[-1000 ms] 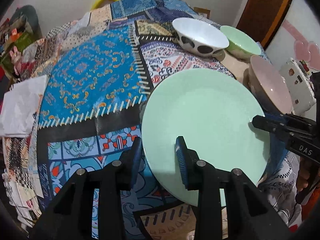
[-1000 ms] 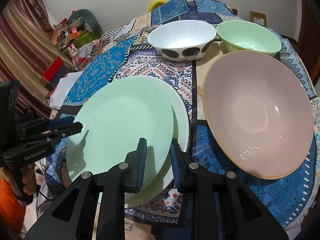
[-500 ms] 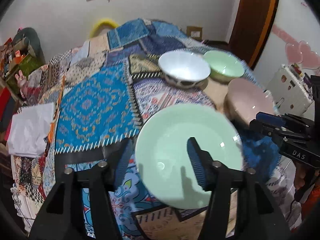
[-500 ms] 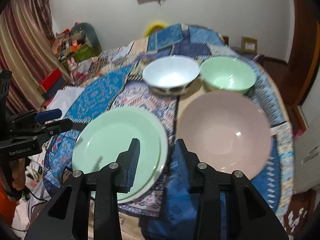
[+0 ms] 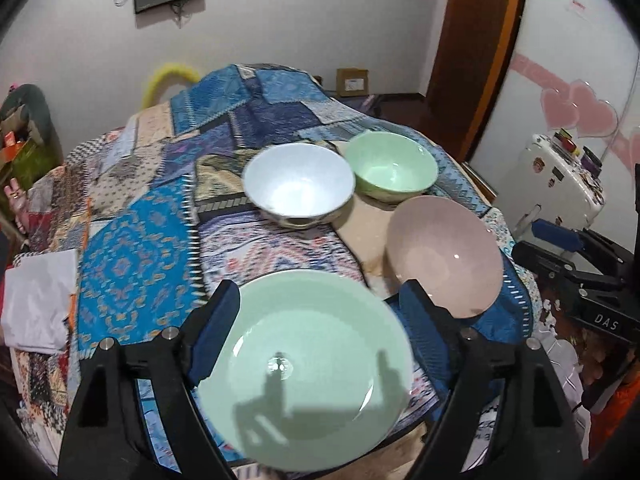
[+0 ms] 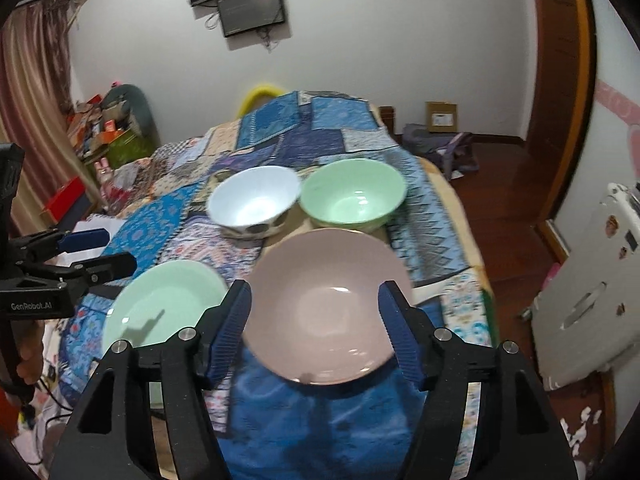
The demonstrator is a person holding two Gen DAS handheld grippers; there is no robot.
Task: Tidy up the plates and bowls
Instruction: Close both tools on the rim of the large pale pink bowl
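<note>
A pale green plate (image 5: 304,364) lies flat near the front edge of the patchwork-covered table (image 5: 132,264). My left gripper (image 5: 320,312) hovers above the plate, its jaws opening, with nothing pressed between the pads. My right gripper (image 6: 314,302) hangs over a wide pink bowl (image 6: 328,308); its jaws are opening too and hold nothing. The green plate (image 6: 168,300) lies to the pink bowl's left. Behind stand a white bowl (image 6: 254,200) with dark spots and a green bowl (image 6: 352,196), side by side. In the left wrist view the white bowl (image 5: 298,184), green bowl (image 5: 390,166) and pink bowl (image 5: 444,252) appear together.
A white folded sheet (image 5: 36,300) lies at the table's left edge. A white case (image 6: 592,300) stands on the floor to the right, by a wooden door frame (image 5: 476,40). Clutter and boxes (image 6: 104,128) fill the left corner. A screen (image 6: 252,12) hangs on the back wall.
Both grippers let go of the green plate's rim, spread their jaws and rose back from the table. The plate stays lying flat; the bowls have not moved.
</note>
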